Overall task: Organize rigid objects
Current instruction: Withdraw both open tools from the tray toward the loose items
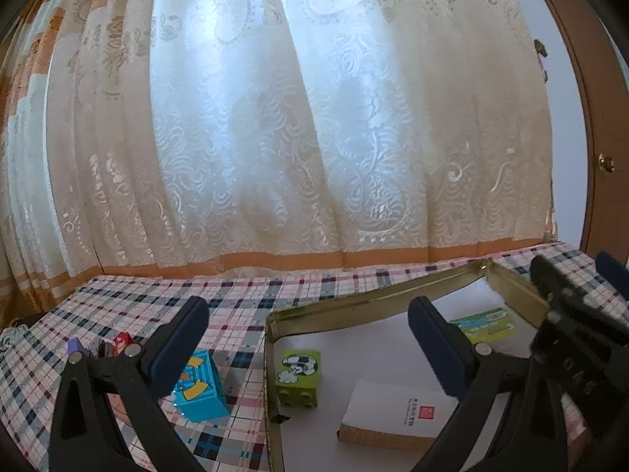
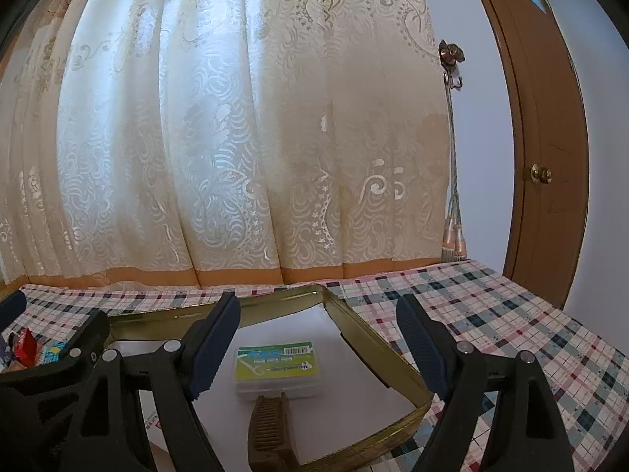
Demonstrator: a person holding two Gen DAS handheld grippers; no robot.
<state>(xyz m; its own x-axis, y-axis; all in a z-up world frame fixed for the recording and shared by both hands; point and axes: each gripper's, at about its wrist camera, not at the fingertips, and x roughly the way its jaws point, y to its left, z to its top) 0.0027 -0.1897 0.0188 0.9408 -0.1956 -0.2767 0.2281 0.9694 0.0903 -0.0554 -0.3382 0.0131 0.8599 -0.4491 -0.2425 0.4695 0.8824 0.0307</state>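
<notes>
Nearest the lens, black arms of the left gripper (image 1: pixel 310 348), blue pads spread wide, nothing clamped between. Same for the right gripper (image 2: pixel 318 348): jaws apart, empty, hovering over the tray.

Beyond and above both tools, a huge cream lace curtain (image 1: pixel 295 118) with an orange hem, filling the back of the room; to the right of the right gripper, a brown door (image 2: pixel 546 137) with a brass knob (image 2: pixel 540 175) and a pale wall.

Below, a plaid tablecloth (image 1: pixel 129 299) covering the table, wide and bare to the right of the right gripper.

Under and ahead of the tools, a shallow gold-rimmed tin tray (image 1: pixel 354 303) with a white floor. Inside: a white-covered notepad (image 1: pixel 393 409) low between the left gripper's fingers, a clear plastic box with a green label (image 2: pixel 277 367) between the right gripper's fingers, a green toy brick (image 1: pixel 298 373) just inside the tray's near-left wall, and a brown comb (image 2: pixel 269 428) touching the labelled box on its near side.

Left of the tray rim, behind the left gripper's left finger, a blue toy block (image 1: pixel 200 389) on the cloth. Further left, a small cluster of bits, red and purple (image 1: pixel 98 346), too small to name.

Tray walls low; open white floor at the tray's far end.
</notes>
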